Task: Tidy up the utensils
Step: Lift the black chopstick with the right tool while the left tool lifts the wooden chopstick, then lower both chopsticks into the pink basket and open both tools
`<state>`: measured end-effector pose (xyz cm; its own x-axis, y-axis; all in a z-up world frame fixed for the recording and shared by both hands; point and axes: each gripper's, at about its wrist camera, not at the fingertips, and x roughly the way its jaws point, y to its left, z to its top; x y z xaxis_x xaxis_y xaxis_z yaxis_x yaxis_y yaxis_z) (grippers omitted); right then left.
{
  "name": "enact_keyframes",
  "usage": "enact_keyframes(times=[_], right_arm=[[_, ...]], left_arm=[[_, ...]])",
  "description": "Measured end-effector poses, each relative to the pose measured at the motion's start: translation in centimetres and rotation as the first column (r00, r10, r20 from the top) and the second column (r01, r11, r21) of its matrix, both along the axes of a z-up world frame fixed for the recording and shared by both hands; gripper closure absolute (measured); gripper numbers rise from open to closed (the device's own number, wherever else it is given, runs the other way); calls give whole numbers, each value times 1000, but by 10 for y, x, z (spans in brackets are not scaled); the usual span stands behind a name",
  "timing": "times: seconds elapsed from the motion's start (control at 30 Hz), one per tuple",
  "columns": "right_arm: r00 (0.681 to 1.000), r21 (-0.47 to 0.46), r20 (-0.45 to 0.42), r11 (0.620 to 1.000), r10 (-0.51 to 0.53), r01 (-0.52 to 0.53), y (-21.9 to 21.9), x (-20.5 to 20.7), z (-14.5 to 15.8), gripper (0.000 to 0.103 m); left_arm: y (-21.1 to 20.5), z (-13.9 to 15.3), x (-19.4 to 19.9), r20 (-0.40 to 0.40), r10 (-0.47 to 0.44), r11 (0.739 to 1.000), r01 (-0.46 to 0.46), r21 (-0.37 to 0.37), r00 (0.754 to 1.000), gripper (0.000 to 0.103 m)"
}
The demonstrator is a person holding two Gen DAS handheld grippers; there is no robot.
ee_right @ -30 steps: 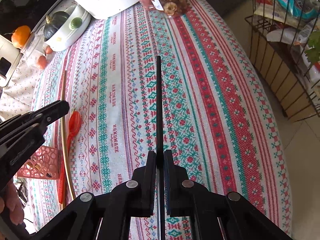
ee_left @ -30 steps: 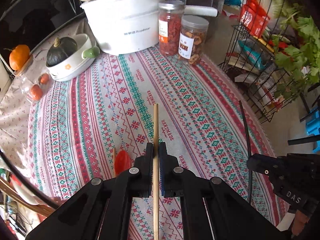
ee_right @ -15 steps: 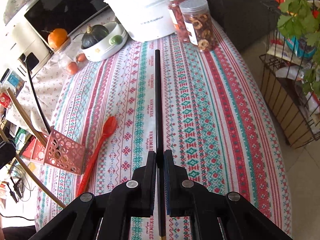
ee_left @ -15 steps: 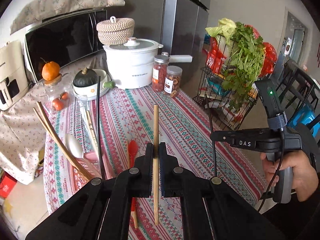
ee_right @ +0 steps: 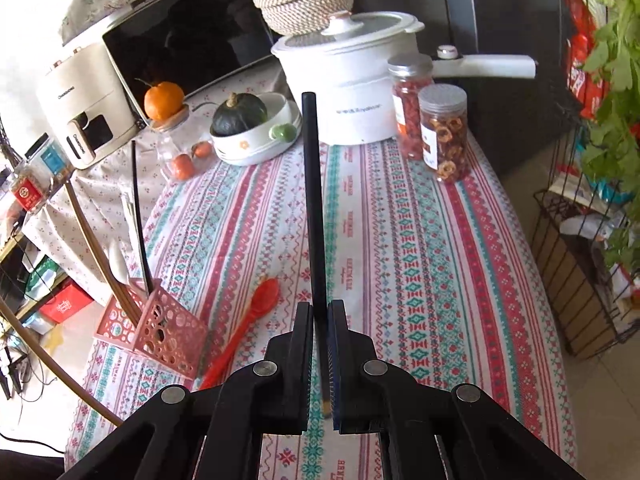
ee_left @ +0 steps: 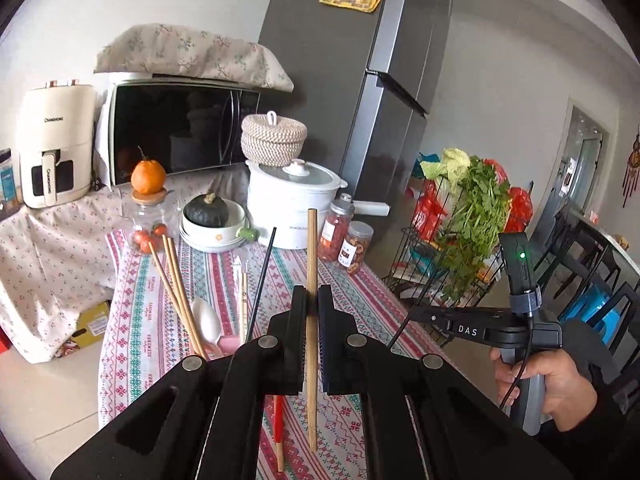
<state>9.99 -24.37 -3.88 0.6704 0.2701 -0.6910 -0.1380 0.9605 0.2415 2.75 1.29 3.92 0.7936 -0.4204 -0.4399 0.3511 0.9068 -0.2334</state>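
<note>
My left gripper (ee_left: 312, 300) is shut on a wooden chopstick (ee_left: 311, 264) and holds it upright above the table. My right gripper (ee_right: 320, 316) is shut on a black chopstick (ee_right: 313, 200), also raised; it shows at the right of the left wrist view (ee_left: 416, 312). A pink perforated utensil holder (ee_right: 160, 328) stands at the table's left front with wooden chopsticks (ee_left: 176, 292), a black chopstick (ee_right: 138, 216) and a white spoon (ee_left: 206, 318) in it. A red spoon (ee_right: 248, 320) lies on the patterned tablecloth (ee_right: 420, 260) beside the holder.
At the back stand a white pot (ee_right: 348, 92), two jars of dried food (ee_right: 442, 132), a bowl with a dark squash (ee_right: 252, 128), a glass jar topped by an orange (ee_right: 168, 120), a microwave (ee_left: 180, 132) and an air fryer (ee_left: 52, 148). A wire rack with greens (ee_left: 472, 232) is right.
Both grippers have lifted and tilted up with their chopsticks, away from the tablecloth. The holder, the red spoon and the room behind have come into view.
</note>
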Motion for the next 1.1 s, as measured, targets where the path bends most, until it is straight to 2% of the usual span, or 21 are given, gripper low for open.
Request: enact_keyframes(times=[0.2,0.37,0.53,0.63,0.9,1.1], right_arm=[[998,5,50,999,41,-41,18,-1,15,99],[995,7,63,997,79,-79,32,-2,21,99],[991,10,68,993,116,-117,46,-4,26,99],[988,15,79,991,129,-130,53,-6,30,99],[982,29,104,987,157,-161,64,-10,39,99],[981,30,102,986,162,-166,66,-9,40,99]], left_arm=[[29,18,-5,109,104,992,-96,-77,989,98],[53,24,1,161,210,973,-190,-132,964,98],[64,24,8,184,265,959,-239,-150,947,98],[63,17,17,170,273,959,-253,-130,947,98],[49,-11,46,105,255,967,-254,-23,961,98],[50,-34,67,2,250,968,-250,-17,968,98]])
